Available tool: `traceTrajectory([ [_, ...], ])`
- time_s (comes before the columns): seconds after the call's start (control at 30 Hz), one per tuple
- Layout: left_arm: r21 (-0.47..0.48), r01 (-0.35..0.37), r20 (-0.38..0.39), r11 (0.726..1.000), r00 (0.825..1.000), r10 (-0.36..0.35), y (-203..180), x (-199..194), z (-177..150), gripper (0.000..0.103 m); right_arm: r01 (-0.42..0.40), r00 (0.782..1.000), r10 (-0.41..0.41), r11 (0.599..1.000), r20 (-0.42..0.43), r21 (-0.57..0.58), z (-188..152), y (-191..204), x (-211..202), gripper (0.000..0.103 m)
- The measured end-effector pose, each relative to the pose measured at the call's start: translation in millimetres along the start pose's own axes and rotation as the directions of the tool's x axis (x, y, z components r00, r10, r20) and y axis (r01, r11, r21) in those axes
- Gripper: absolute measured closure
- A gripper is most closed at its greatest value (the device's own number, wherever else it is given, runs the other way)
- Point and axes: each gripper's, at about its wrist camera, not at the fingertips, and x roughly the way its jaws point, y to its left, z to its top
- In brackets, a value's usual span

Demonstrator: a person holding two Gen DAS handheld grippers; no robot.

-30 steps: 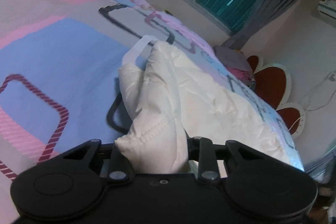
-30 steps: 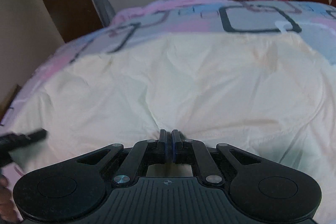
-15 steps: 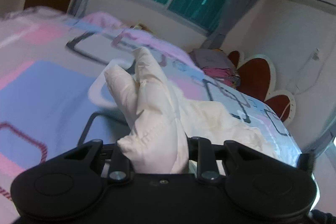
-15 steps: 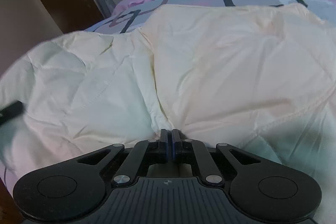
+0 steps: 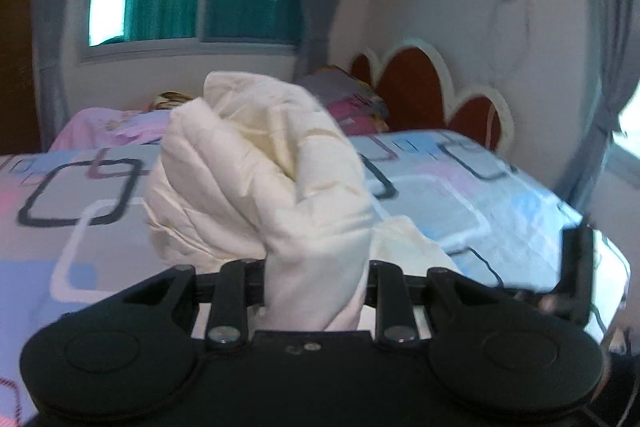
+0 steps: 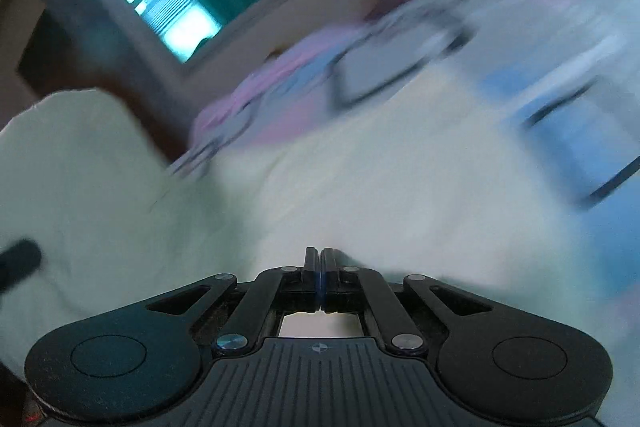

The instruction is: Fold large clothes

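Both hand-held grippers are clamped on the same cream quilted garment. In the left hand-held gripper (image 5: pixel 316 287) a thick bunched wad of the garment (image 5: pixel 264 179) is pinched between jaws held slightly apart by the padding, and the wad stands up directly ahead of it, clear of the bed (image 5: pixel 460 187). The jaws of the right hand-held gripper (image 6: pixel 320 267) are pressed fully together, seemingly on a thin edge of fabric at the tips, though blur hides the contact. From the right hand-held gripper the garment (image 6: pixel 360 187) spreads forward and off to its left, where a raised fold is seen beside a dark tip that is judged to be the other gripper. The long axis is judged to run between the two grips, so the next fold depends on both ends being carried together. The cloth looks soft, puffy, stitched in panels and faintly yellowed.
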Motion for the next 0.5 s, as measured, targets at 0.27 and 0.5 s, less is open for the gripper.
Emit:
traceTrajectory([
  [0.27,-0.002,0.167,-0.155,0.986,0.974,-0.165,-73,83,-27,0.070,0.113,0.992,-0.116,0.991,0.041,0.072,27,-89,-50,0.103],
  [0.5,-0.010,0.181,-0.253,0.984,0.951,-0.177,-105,147,-66,0.057,0.156,0.986,-0.159,0.986,0.042,0.058,42,-125,-75,0.103],
])
